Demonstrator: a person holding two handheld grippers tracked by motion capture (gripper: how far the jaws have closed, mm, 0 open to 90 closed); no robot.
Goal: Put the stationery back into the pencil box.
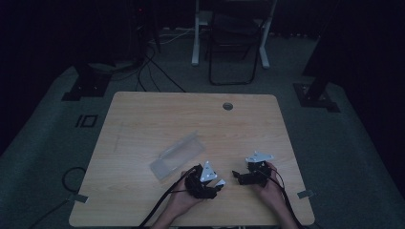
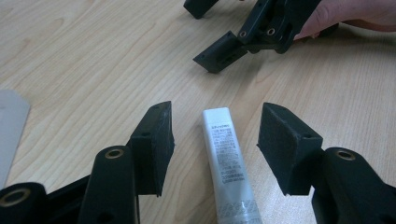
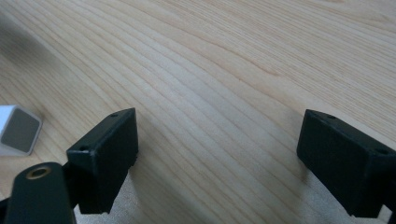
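A white tube (image 2: pixel 229 161) with small print lies flat on the wooden table (image 1: pixel 157 114), between the spread jaws of my left gripper (image 2: pixel 217 123), and neither pad touches it. In the high view my left gripper (image 1: pixel 213 187) sits near the front edge with the tube's end (image 1: pixel 220 182) poking out to its right. My right gripper (image 1: pixel 237 175) rests just to the right of it, pointing left, and also appears as the right gripper (image 2: pixel 219 56) beyond the tube. My right gripper (image 3: pixel 219 126) is open over bare wood, with the tube's flat end (image 3: pixel 18 129) at its left.
A clear plastic pouch (image 1: pixel 177 155) lies in the middle of the table, left of and behind the grippers; its edge is the grey pouch (image 2: pixel 11 126). A cable hole (image 1: pixel 228 106) sits near the far edge. A chair (image 1: pixel 234 43) and floor cables stand beyond the table.
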